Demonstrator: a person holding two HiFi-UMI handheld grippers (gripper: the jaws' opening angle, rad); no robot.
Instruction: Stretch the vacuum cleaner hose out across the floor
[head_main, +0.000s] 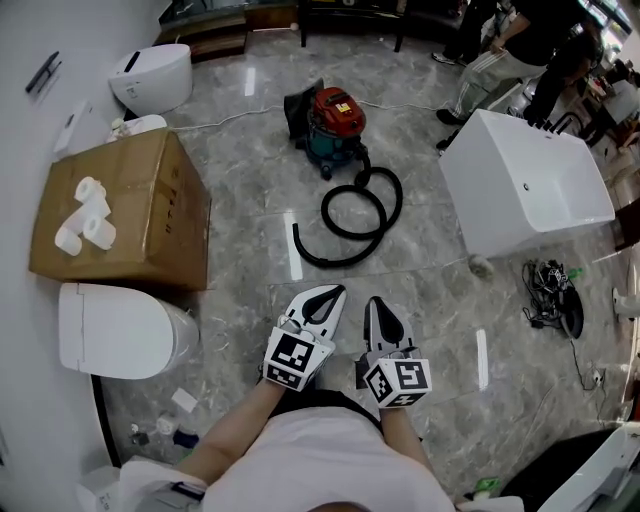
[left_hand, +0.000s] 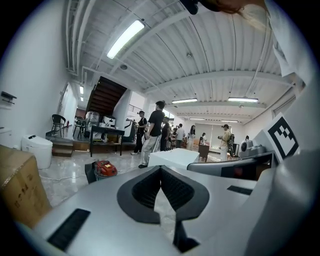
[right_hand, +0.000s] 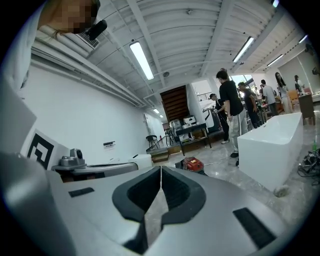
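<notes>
A red and teal vacuum cleaner (head_main: 336, 126) stands on the grey marble floor ahead, also seen small in the left gripper view as the vacuum cleaner (left_hand: 105, 169) and in the right gripper view as the vacuum cleaner (right_hand: 193, 163). Its black hose (head_main: 352, 215) lies coiled in loops on the floor in front of it, the free end (head_main: 296, 232) toward the left. My left gripper (head_main: 336, 290) and right gripper (head_main: 377, 301) are held side by side well short of the hose, both shut and empty.
A cardboard box (head_main: 130, 210) with toilet rolls sits at the left between two white toilets (head_main: 120, 330). A white bathtub (head_main: 525, 185) stands at the right, with a tangle of cables (head_main: 552, 292) beside it. People stand at the back right (head_main: 520, 50).
</notes>
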